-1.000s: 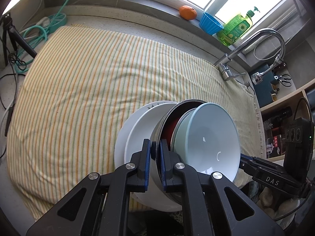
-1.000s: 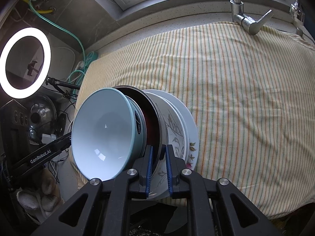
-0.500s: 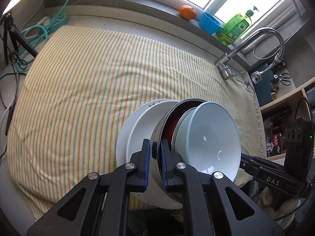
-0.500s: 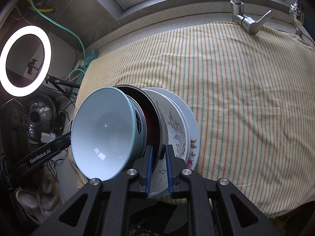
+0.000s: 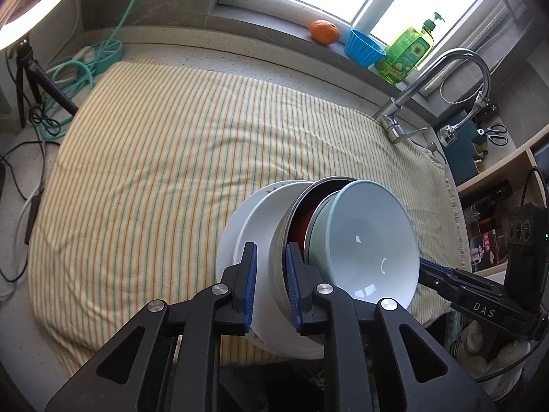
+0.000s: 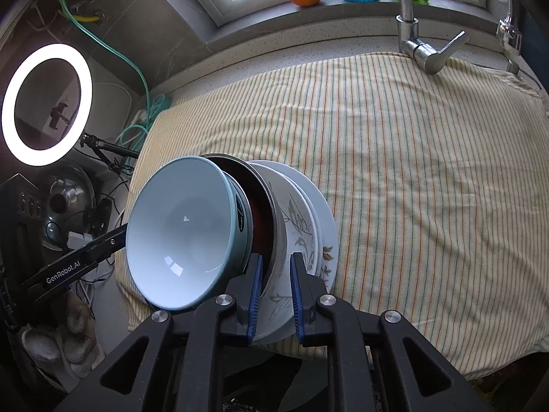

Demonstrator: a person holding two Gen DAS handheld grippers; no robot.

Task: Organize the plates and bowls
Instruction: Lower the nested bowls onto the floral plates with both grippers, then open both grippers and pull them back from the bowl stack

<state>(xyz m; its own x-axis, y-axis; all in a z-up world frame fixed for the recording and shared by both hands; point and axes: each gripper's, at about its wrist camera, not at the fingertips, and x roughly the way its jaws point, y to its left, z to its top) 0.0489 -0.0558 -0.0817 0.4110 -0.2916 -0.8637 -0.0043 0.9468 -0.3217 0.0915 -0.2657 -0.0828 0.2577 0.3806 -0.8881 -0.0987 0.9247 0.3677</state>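
A stack of dishes sits at the near edge of the striped cloth [image 5: 154, 158]: white plates [image 5: 247, 226] below, a metal bowl [image 5: 298, 213] with a red inside on them, and a light blue bowl [image 5: 370, 240] nested on top. My left gripper [image 5: 271, 274] straddles the metal bowl's rim and the plate edge; its jaws are opening and a gap shows beside the pads. From the other side my right gripper [image 6: 276, 274] is shut on the metal bowl's wall [image 6: 271, 213] and the floral plate [image 6: 302, 226]. The light blue bowl [image 6: 182, 230] lies left of it.
A faucet [image 5: 446, 79] rises at the cloth's far right corner. An orange [image 5: 324, 31], a blue cup [image 5: 363, 48] and a green soap bottle [image 5: 408, 51] line the window sill. Cables and a tripod [image 5: 34, 79] lie left; a ring light [image 6: 46, 103] glows there.
The left gripper's jaws have spread apart around the stack's rim. The right gripper's jaws stand a touch wider. The stack and both hands have hardly shifted.
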